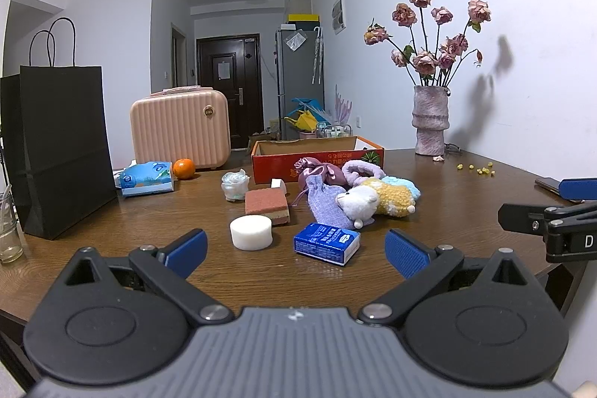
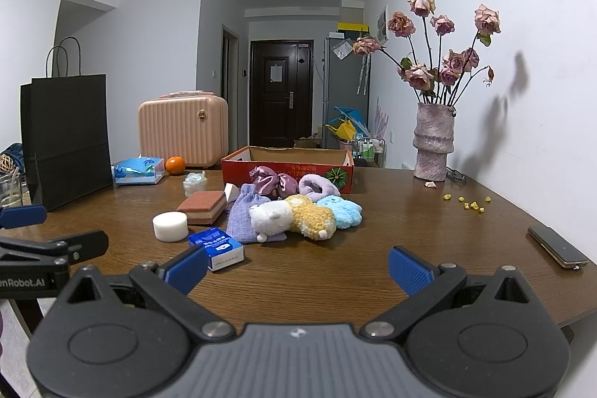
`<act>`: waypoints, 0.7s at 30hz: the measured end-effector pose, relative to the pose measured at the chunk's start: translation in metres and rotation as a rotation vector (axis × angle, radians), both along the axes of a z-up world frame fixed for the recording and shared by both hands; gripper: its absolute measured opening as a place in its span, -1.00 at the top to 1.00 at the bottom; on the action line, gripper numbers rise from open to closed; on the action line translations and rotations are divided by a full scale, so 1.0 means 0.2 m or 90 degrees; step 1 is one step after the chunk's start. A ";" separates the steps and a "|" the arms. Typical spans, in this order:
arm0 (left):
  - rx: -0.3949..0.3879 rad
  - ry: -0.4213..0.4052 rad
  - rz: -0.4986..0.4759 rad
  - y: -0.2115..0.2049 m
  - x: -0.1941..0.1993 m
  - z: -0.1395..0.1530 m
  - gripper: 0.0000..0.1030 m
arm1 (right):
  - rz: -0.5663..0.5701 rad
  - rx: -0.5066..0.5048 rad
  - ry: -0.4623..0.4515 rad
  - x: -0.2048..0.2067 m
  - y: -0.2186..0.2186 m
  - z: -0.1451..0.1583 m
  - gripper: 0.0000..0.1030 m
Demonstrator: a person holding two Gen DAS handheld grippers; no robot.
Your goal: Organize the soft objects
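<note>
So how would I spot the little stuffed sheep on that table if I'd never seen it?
Start at the red cardboard box in the middle of the wooden table. Just in front of it lies a pile of soft things. The stuffed sheep lies at the pile's front, partly on a lilac fabric pouch: the only piece with a white face and a curly yellow body.

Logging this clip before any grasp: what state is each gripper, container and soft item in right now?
left gripper: open, empty
right gripper: open, empty
red cardboard box: open-topped, inside not visible
plush sheep: lying on the table, outside the box
purple pouch: lying flat, partly under the sheep
black paper bag: upright
pink case: shut, upright
</note>
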State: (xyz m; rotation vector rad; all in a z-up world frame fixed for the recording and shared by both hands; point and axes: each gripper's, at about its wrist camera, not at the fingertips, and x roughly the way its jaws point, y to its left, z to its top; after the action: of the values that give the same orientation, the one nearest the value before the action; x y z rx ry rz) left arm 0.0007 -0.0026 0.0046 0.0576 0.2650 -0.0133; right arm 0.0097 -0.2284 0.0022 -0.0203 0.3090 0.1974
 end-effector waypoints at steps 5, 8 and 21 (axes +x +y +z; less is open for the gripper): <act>0.000 0.000 0.000 0.00 0.00 0.00 -1.00 | 0.000 0.000 -0.001 0.00 0.00 0.00 -1.00; 0.000 0.000 0.000 0.00 0.00 0.00 -1.00 | 0.000 0.000 -0.001 0.00 0.00 0.00 -1.00; 0.001 0.000 0.000 0.00 0.00 0.00 -1.00 | 0.000 -0.001 -0.002 -0.01 0.00 0.00 -1.00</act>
State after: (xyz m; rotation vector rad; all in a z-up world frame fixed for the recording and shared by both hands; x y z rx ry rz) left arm 0.0006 -0.0023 0.0038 0.0584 0.2646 -0.0130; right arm 0.0087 -0.2277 0.0020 -0.0217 0.3063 0.1976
